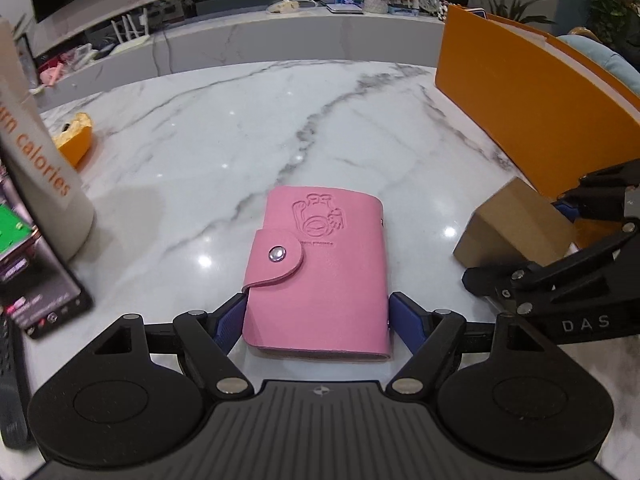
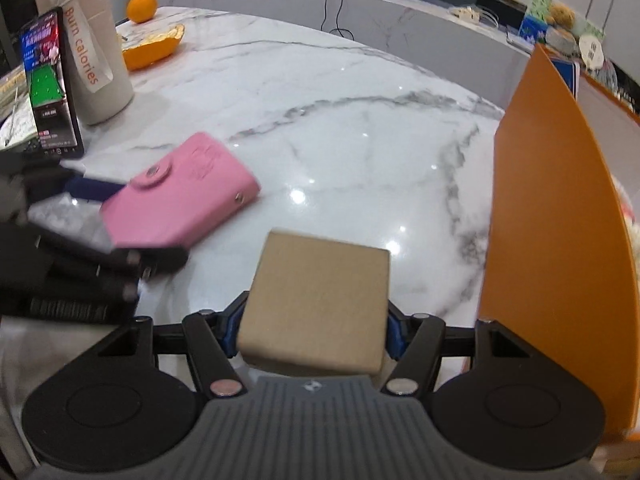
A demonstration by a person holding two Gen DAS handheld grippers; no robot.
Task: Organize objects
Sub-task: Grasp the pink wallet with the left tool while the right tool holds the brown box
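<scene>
White marble with grey veins made up the tabletop (image 1: 224, 128), with a cluttered grey counter curving behind it. Going left to right in the left wrist view, a lit phone (image 1: 24, 256) leaned at nine o'clock against a cream bottle (image 1: 44, 168) lettered "Burn calories", likely propped there for watching, and a peeled orange rind (image 1: 76, 140) lay at ten o'clock. At the centre the pink snap-button card holder (image 1: 320, 272) sat gripped between the blue pads of the left gripper (image 1: 318, 320), the jaws narrowed onto its near end and touching both long edges; whether it was lifted or resting on the marble could not be told. At three o'clock the brown cardboard box (image 1: 516, 224) was clamped in the right gripper (image 2: 314, 330), jaws closed partway against its two sides, the box tilted and apparently clear of the table. Beyond it, from one to three o'clock, stood the orange storage box (image 1: 520, 108), its wall just beside the right gripper. Holding one item in each gripper so near that wall suggested both were meant to go inside; the cardboard box was nearer to it.
</scene>
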